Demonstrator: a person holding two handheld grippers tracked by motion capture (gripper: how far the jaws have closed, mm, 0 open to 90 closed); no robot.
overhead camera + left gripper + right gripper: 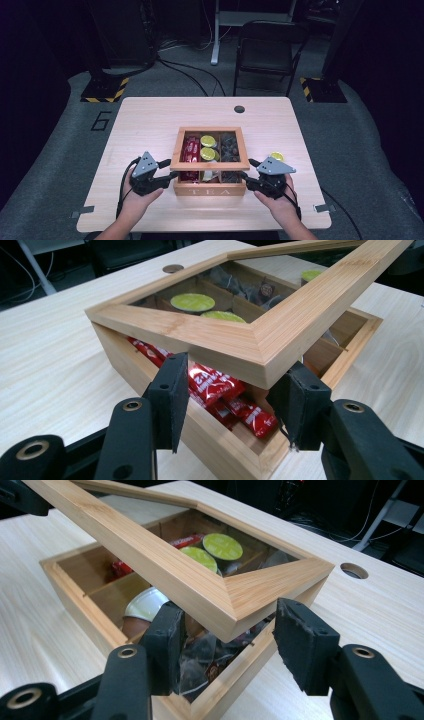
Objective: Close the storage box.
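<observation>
Left tool (170, 176) at the front-left corner of the tea box (210, 189), jaws spread, one either side of the raised lid (210, 164) corner; pads not seen pressing, so released. Same in the left gripper view: lid (260, 347) corner between the two pads (172, 390), gap visible on both sides.
Box near the front middle of the bench (150, 115), "TEA" on the front wall. Lid tilted up at the front, hinged edge at the back.
Inside, left to right: red packets (190, 149), two green-topped capsules (208, 147), dark tea bags (230, 146).
Right tool (245, 176) at the front-right corner, jaws apart, lid (220, 592) corner between them, also released.
One more green capsule (276, 156) on the bench just right of the box, behind the right tool.
</observation>
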